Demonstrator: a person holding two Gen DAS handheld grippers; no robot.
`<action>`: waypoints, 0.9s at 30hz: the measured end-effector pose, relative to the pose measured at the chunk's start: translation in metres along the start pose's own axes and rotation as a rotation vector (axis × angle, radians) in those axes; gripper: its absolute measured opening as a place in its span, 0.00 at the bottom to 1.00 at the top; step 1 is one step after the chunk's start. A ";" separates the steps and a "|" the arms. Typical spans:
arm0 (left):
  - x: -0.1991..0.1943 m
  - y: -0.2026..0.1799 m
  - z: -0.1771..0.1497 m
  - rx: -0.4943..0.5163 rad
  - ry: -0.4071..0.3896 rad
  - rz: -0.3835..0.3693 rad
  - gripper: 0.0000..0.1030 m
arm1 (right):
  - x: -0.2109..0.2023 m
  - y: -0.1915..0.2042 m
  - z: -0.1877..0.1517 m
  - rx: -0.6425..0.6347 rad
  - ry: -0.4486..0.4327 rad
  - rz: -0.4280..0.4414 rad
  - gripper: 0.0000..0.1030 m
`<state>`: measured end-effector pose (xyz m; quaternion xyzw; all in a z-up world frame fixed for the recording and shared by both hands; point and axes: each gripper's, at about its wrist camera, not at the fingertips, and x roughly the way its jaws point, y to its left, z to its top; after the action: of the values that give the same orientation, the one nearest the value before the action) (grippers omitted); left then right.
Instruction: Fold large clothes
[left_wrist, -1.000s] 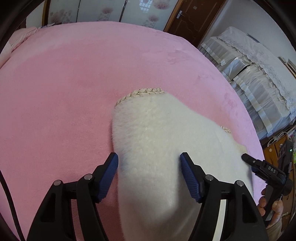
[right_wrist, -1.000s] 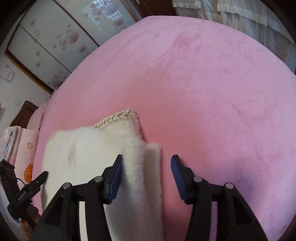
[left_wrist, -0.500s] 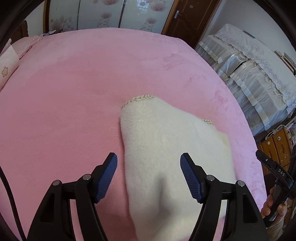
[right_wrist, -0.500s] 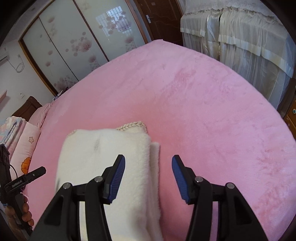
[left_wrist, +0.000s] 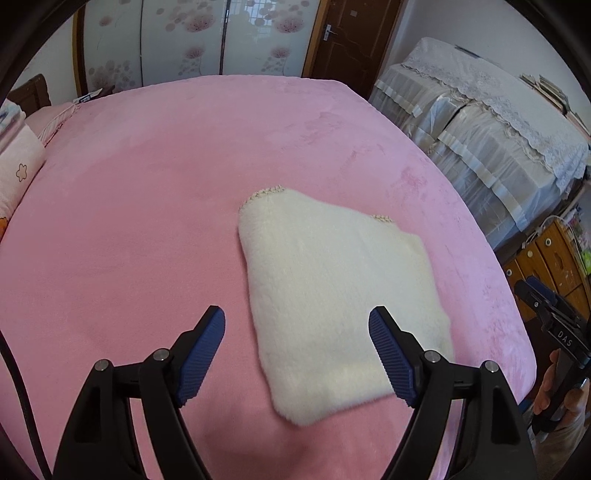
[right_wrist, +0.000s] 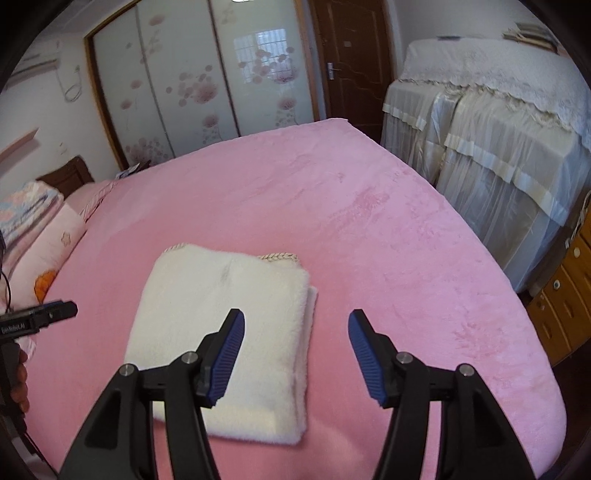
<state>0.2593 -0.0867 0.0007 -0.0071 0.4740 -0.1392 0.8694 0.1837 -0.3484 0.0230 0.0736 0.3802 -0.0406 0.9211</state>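
Pink plush bedding fills both wrist views, with a flowered wardrobe and a dark door behind. On it lies the cream fleece garment, folded into a compact block, its braided trim at the far edge. From the left gripper it sits at about one o'clock, long axis running toward twelve; from the right gripper it lies at about eleven o'clock. Neither hand looks clearly nearer. Both sets of jaws are spreading wider, nothing pinched between them, pads clear of the fleece. The fold looks finished.
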 end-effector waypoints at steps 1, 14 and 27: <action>-0.001 -0.003 -0.004 0.009 0.005 -0.001 0.77 | -0.002 0.002 -0.003 -0.026 0.000 -0.015 0.65; 0.068 -0.002 -0.032 0.000 0.175 -0.056 0.77 | 0.036 -0.006 -0.036 -0.028 0.151 0.072 0.66; 0.147 0.030 -0.045 -0.123 0.316 -0.198 0.86 | 0.123 -0.052 -0.058 0.239 0.380 0.315 0.66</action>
<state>0.3048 -0.0895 -0.1492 -0.0850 0.6091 -0.1944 0.7642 0.2233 -0.3921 -0.1102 0.2463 0.5226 0.0733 0.8129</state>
